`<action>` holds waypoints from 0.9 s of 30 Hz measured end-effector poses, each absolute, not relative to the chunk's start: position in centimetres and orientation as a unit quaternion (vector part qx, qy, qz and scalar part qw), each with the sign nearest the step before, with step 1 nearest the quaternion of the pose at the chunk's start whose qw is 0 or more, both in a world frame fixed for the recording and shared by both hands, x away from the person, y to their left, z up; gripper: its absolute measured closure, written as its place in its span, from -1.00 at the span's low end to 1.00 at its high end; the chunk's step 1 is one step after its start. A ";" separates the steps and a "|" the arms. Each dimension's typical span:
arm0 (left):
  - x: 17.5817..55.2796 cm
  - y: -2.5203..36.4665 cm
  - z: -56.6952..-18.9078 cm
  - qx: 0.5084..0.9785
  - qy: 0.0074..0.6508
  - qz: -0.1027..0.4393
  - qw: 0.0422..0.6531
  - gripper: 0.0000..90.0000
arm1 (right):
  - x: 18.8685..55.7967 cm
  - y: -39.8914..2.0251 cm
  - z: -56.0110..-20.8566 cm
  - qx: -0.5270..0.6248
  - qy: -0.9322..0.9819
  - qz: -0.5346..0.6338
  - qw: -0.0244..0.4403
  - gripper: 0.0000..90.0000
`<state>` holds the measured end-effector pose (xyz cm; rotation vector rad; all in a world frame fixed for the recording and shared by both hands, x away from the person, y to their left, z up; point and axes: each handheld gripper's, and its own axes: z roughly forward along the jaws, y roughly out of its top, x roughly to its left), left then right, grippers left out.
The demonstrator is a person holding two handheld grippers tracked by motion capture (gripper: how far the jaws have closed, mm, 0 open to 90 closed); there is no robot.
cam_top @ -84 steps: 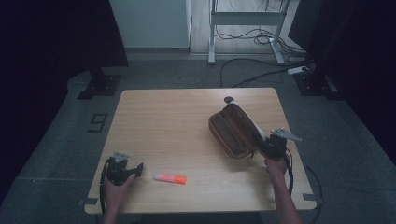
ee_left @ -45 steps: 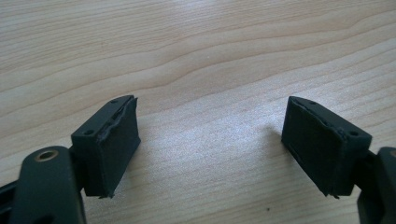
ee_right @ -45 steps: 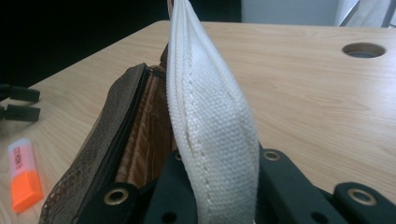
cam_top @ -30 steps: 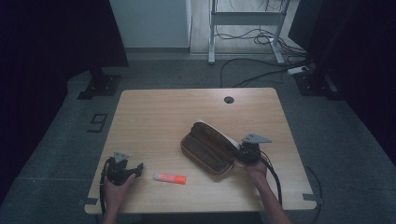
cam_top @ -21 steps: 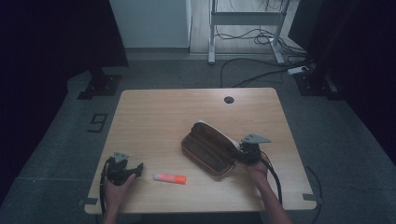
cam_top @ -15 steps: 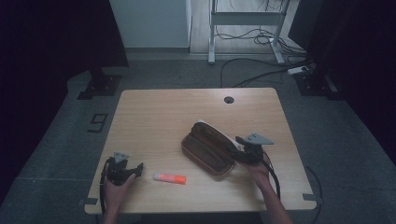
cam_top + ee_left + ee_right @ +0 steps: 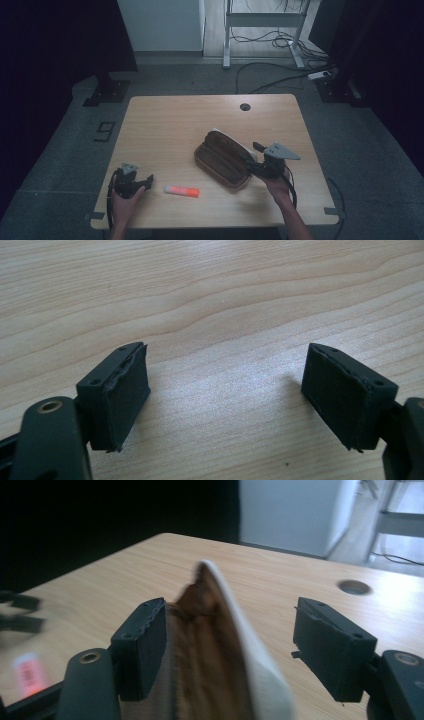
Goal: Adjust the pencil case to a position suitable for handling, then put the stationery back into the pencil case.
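Beside the pouch (image 7: pixel 225 159), right hand-held gripper (image 7: pixel 256 166) now open, raised

A brown pencil case (image 7: pixel 222 162) with a cream edge lies unzipped, right of mid-table.

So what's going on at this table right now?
A person holds a gripper in each hand. The right gripper has just been opening its fingers around the end of a brown pencil case, which it dragged toward the table's middle. The left gripper waits open above bare wood, near an orange glue stick.
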<state>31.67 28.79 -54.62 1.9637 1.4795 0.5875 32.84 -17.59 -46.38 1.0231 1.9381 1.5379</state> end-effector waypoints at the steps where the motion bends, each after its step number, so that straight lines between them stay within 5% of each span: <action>1: 31.7 28.8 -54.6 0.741 0.558 0.222 0.302 -0.58 | 32.8 -17.6 -46.4 0.372 0.704 0.559 0.230 -0.36; 27: 31.7 28.8 -54.6 0.741 0.558 0.222 0.302 -0.58 | 31.8 -9.3 -47.9 0.292 0.774 0.547 0.129 -0.19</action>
